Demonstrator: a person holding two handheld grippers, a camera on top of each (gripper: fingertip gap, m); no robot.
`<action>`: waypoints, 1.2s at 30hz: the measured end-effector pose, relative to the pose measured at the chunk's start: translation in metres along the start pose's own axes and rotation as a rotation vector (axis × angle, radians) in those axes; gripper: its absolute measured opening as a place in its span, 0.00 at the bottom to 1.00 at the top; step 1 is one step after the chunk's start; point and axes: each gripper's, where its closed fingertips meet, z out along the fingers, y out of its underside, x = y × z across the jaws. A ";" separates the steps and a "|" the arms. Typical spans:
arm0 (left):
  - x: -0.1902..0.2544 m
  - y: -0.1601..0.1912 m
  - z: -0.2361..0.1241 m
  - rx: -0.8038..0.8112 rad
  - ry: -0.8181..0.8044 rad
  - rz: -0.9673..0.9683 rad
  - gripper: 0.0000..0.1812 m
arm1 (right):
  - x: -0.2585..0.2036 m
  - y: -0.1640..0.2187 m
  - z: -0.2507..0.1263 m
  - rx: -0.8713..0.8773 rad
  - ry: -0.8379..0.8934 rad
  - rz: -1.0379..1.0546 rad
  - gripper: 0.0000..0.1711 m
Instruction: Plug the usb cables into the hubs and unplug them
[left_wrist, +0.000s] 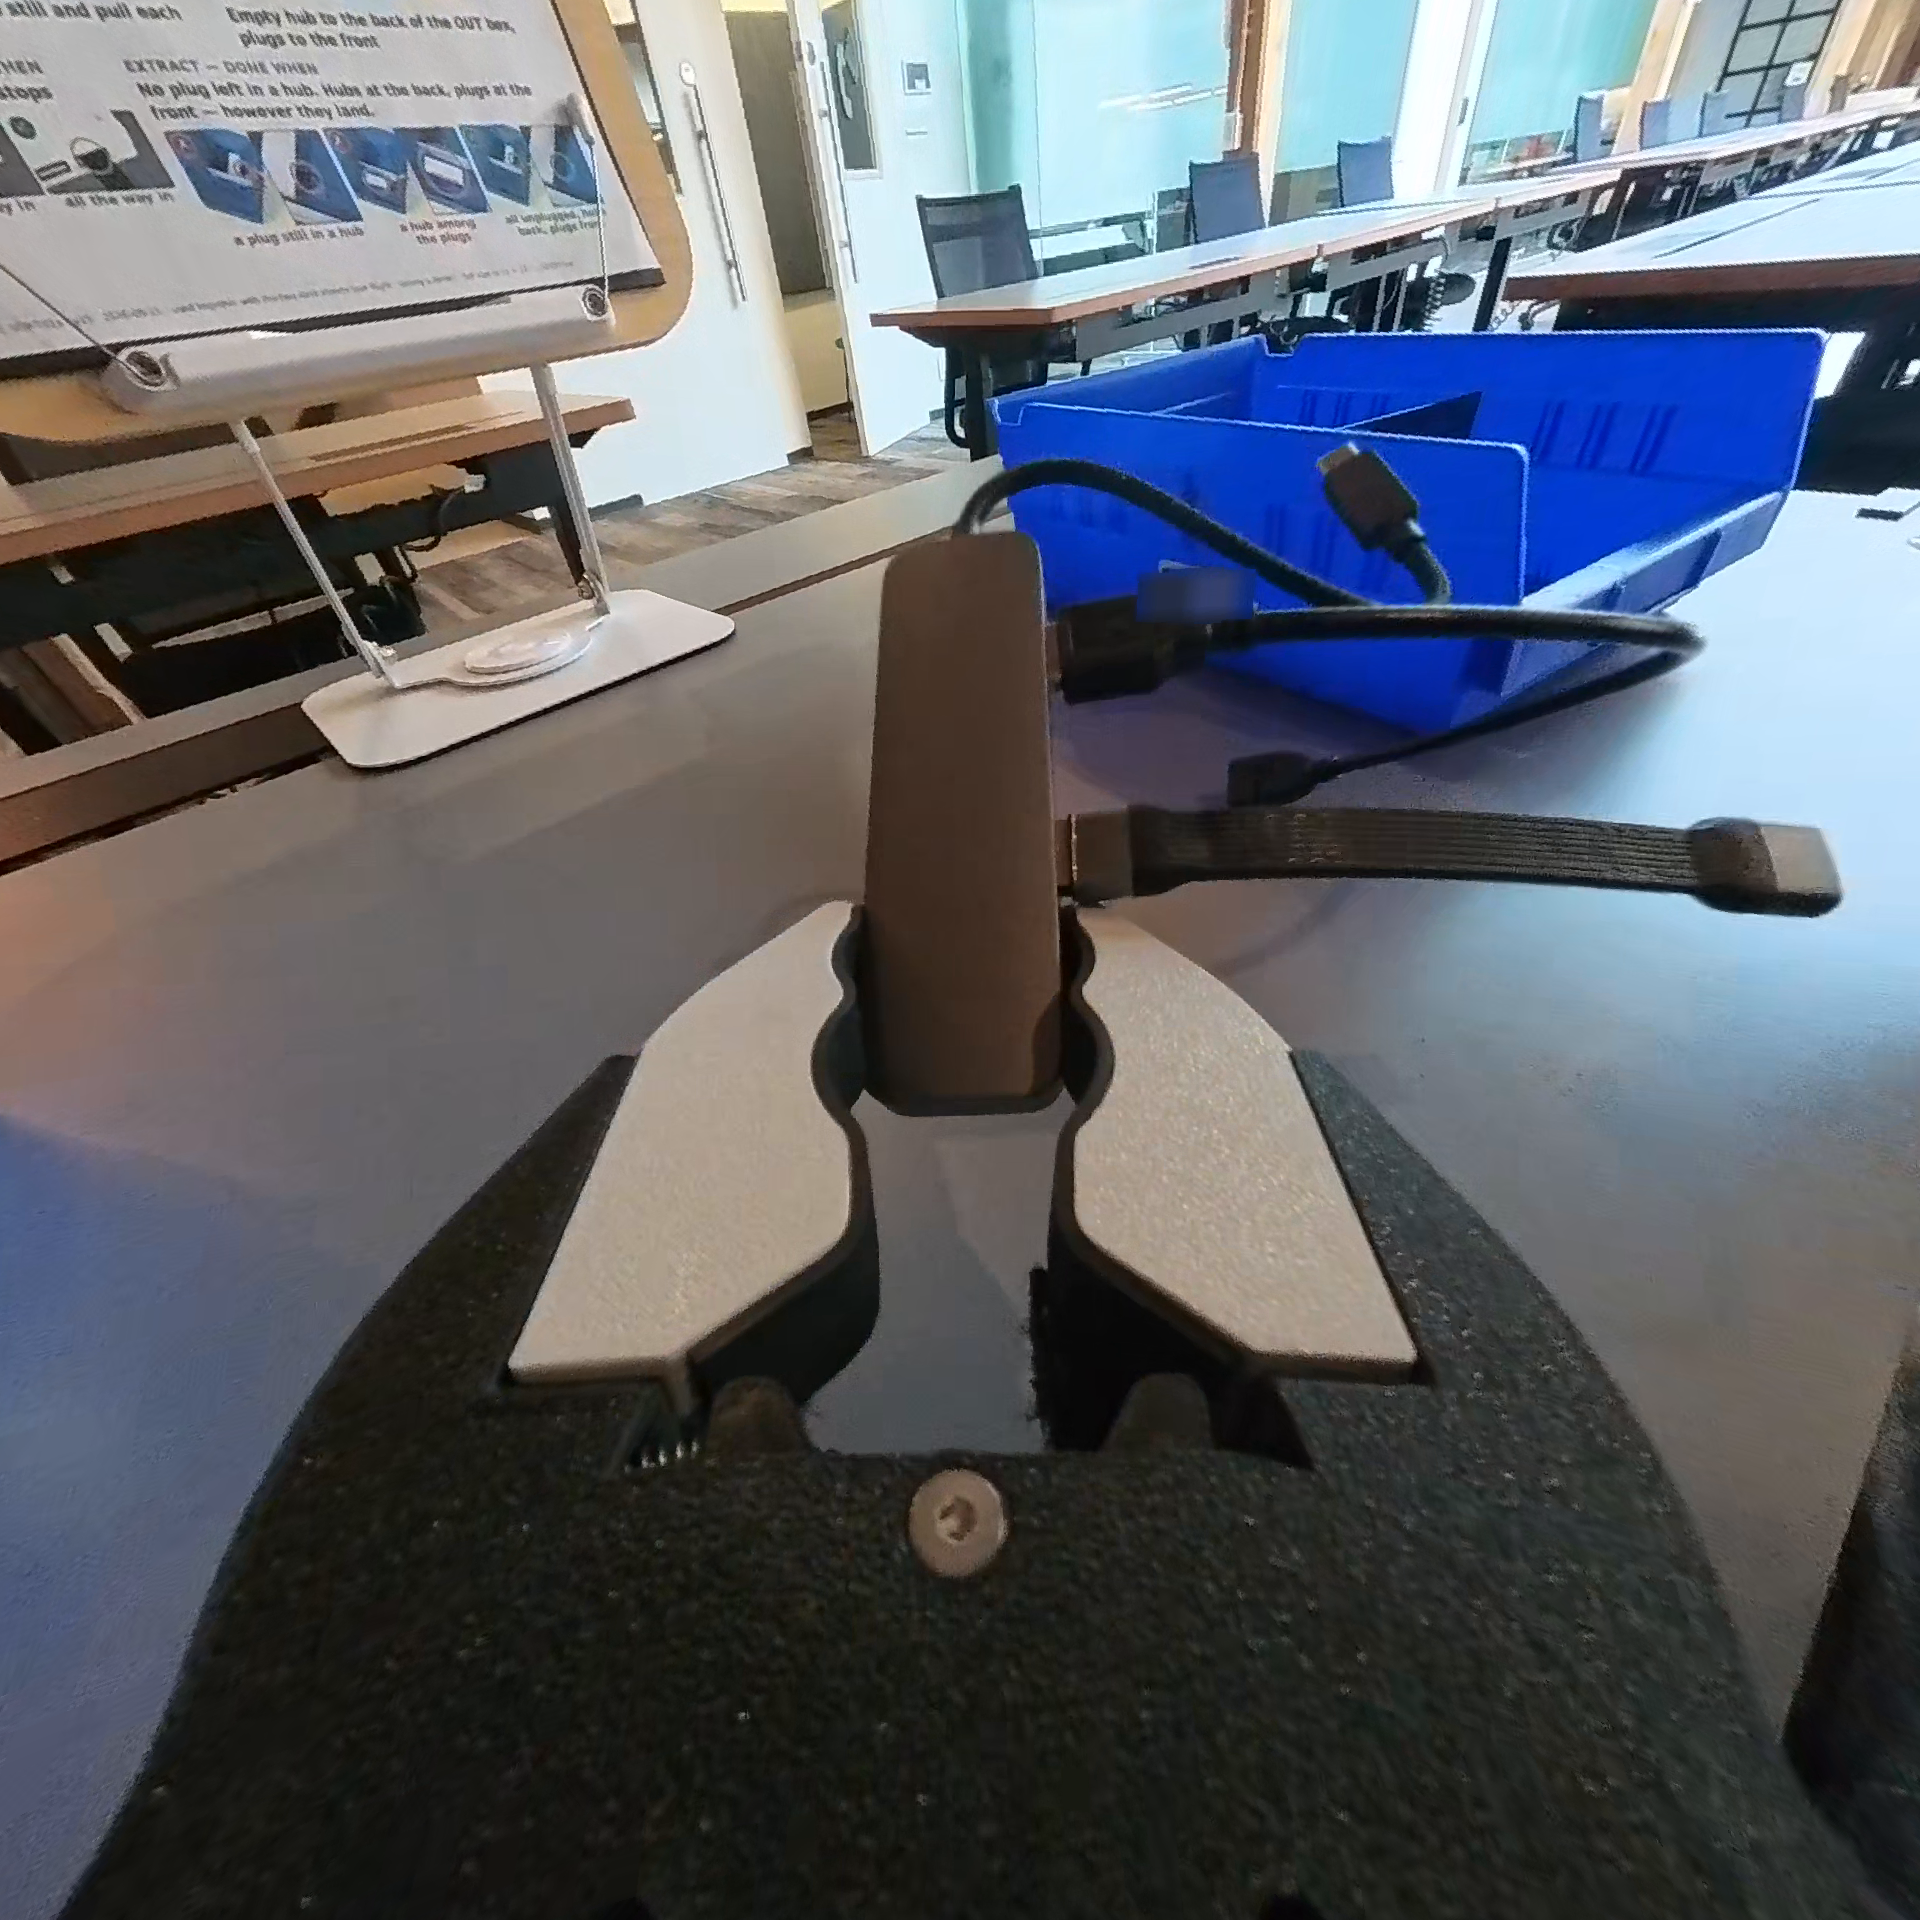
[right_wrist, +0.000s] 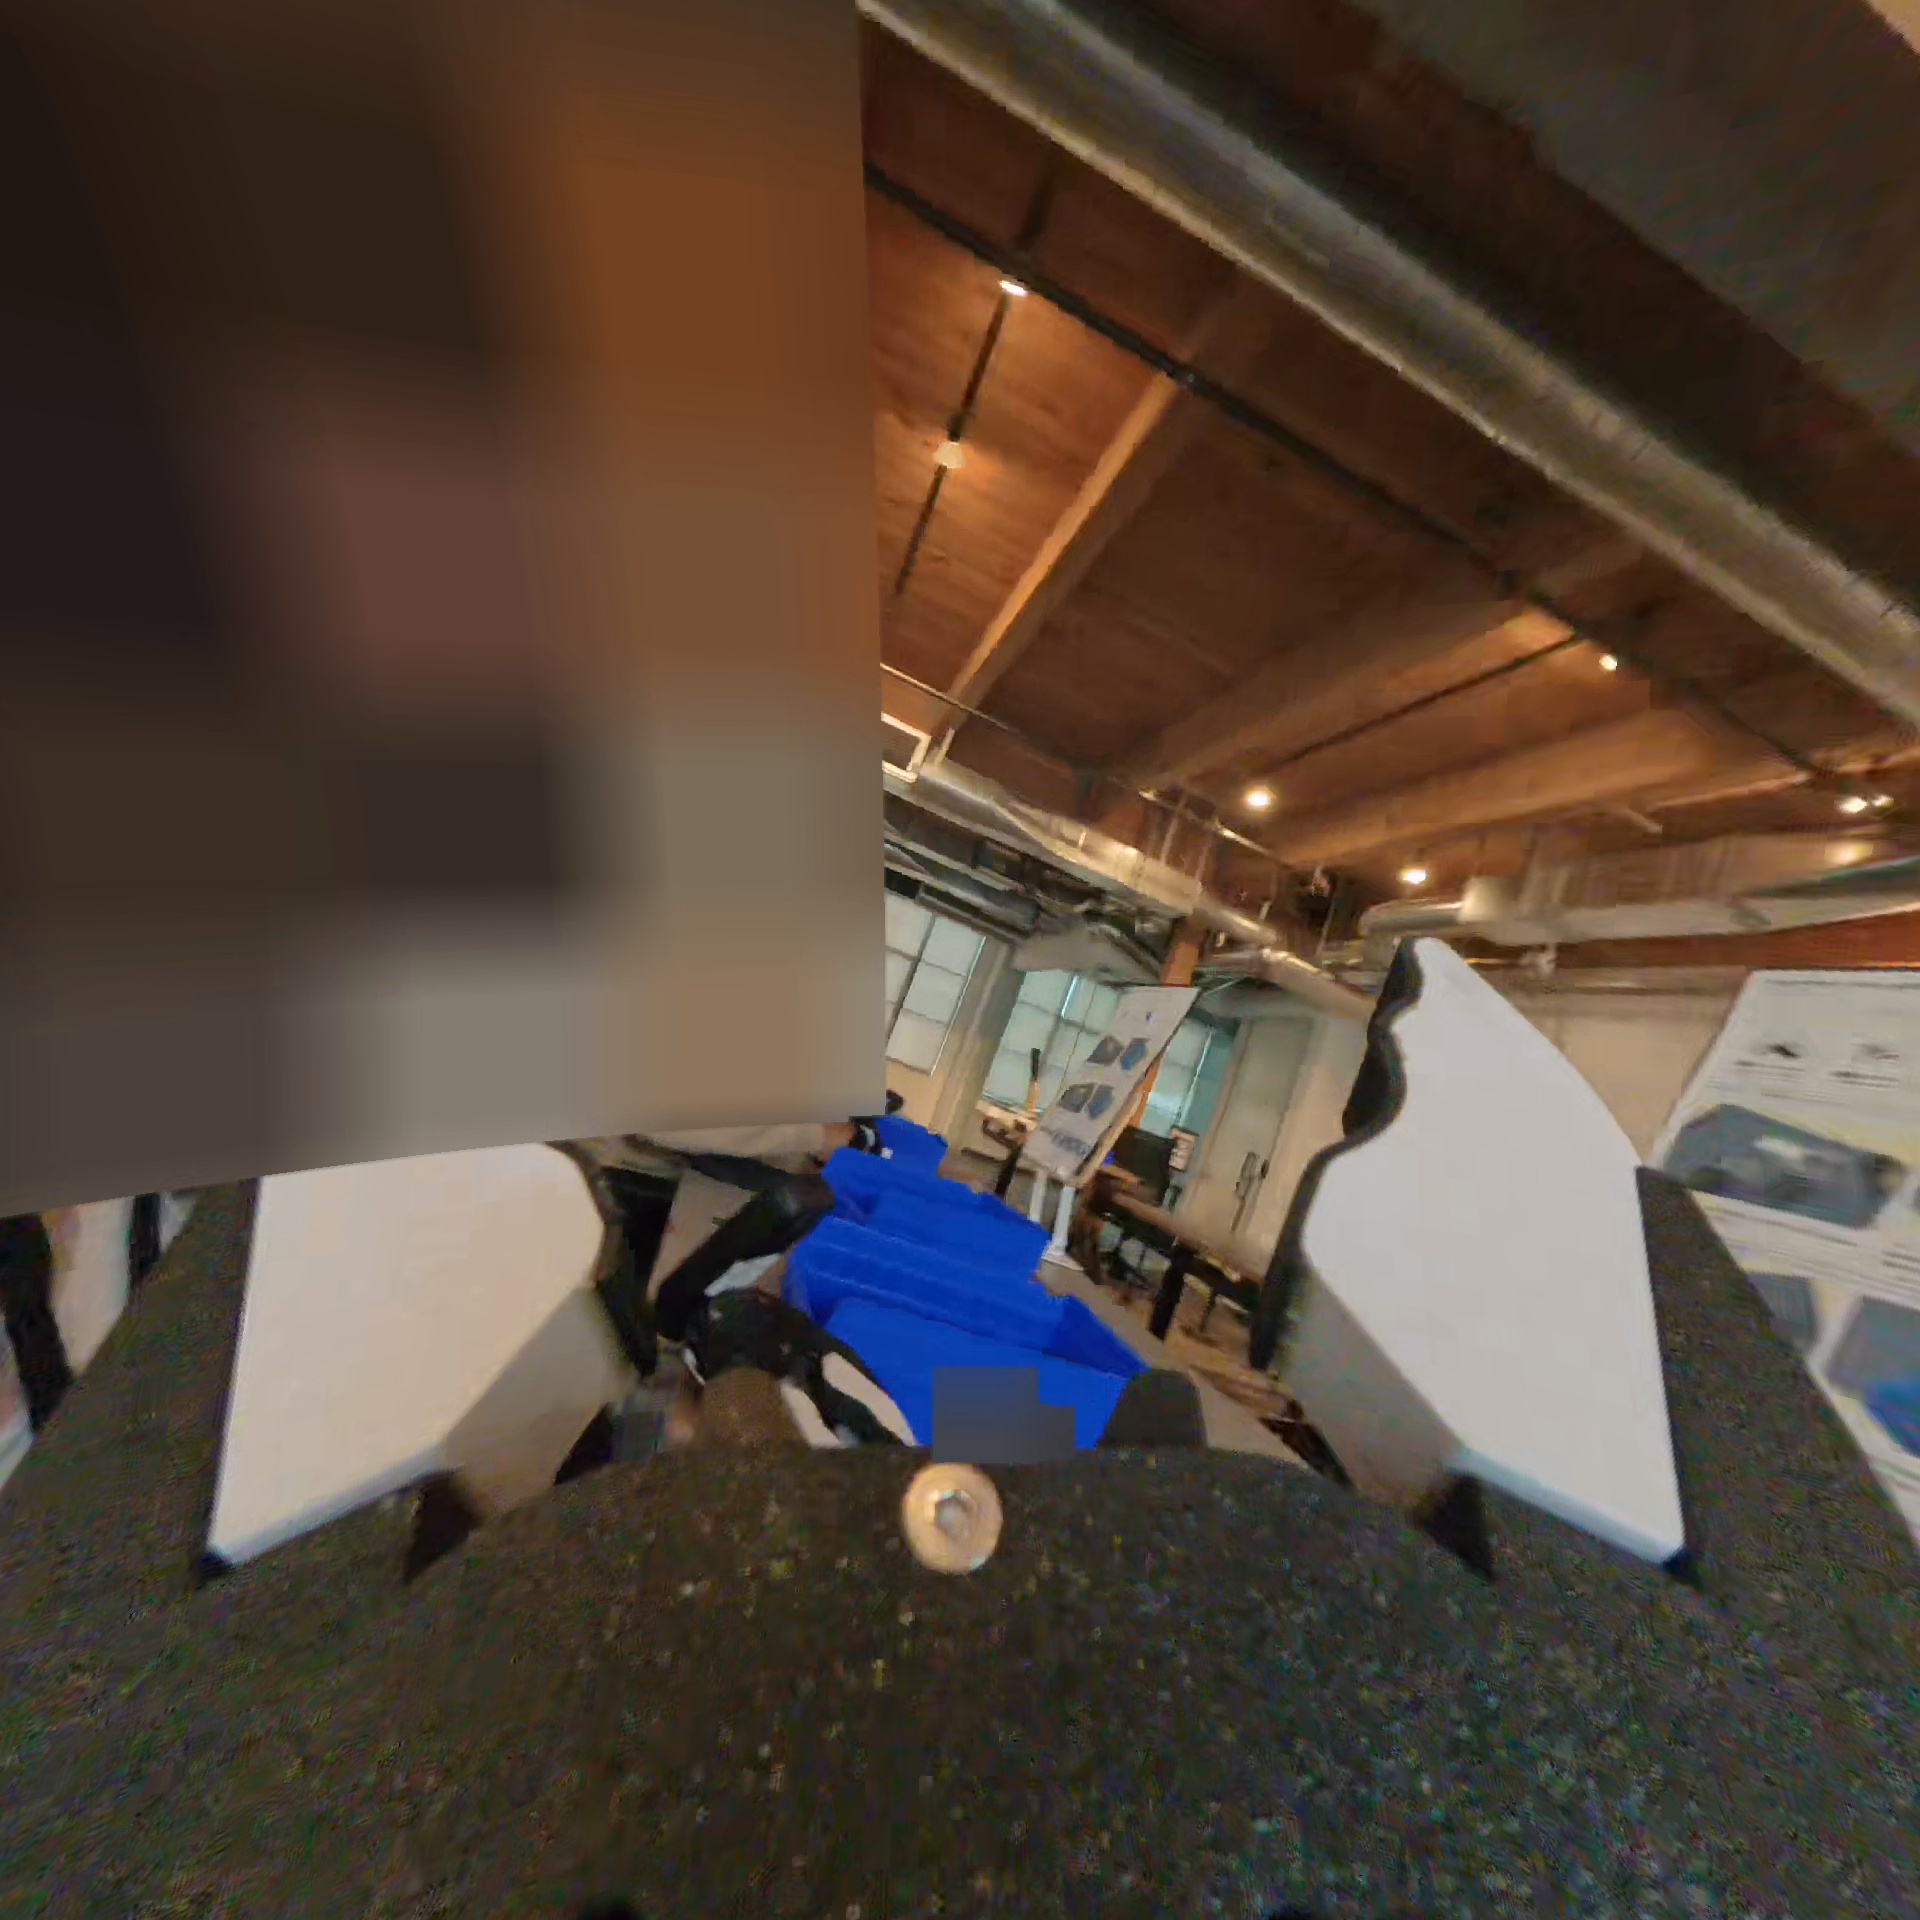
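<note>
In the left wrist view my left gripper (left_wrist: 958, 997) is shut on the near end of a dark grey USB hub (left_wrist: 956, 748), which points away from me just above the table. A flat black cable (left_wrist: 1403, 847) is plugged into the hub's right side close to my fingers. A round black cable's plug (left_wrist: 1117, 644) sits in the same side farther along; its other end (left_wrist: 1268, 779) lies on the table. The hub's own lead (left_wrist: 1371, 509) curls in front of the blue bin (left_wrist: 1621, 488). My right gripper (right_wrist: 987, 1091) is open and empty, tilted up toward the ceiling.
A white sign stand (left_wrist: 520, 665) holding an instruction sheet stands at the left on the dark table (left_wrist: 416, 987). Blue bins (right_wrist: 935, 1278) show beyond my right gripper, with a poster (right_wrist: 1808, 1164) at the right. Desks and chairs fill the room behind.
</note>
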 end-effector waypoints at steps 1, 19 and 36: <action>0.000 0.000 0.000 -0.002 -0.001 -0.003 0.19 | 0.006 -0.001 -0.011 0.001 0.012 0.002 0.85; 0.003 -0.003 -0.003 0.023 0.025 -0.004 0.19 | 0.005 0.082 -0.024 -0.626 0.055 -0.179 0.69; 0.105 -0.001 -0.032 0.031 0.629 0.212 0.19 | -0.054 0.236 -0.010 -0.946 -0.222 0.218 0.45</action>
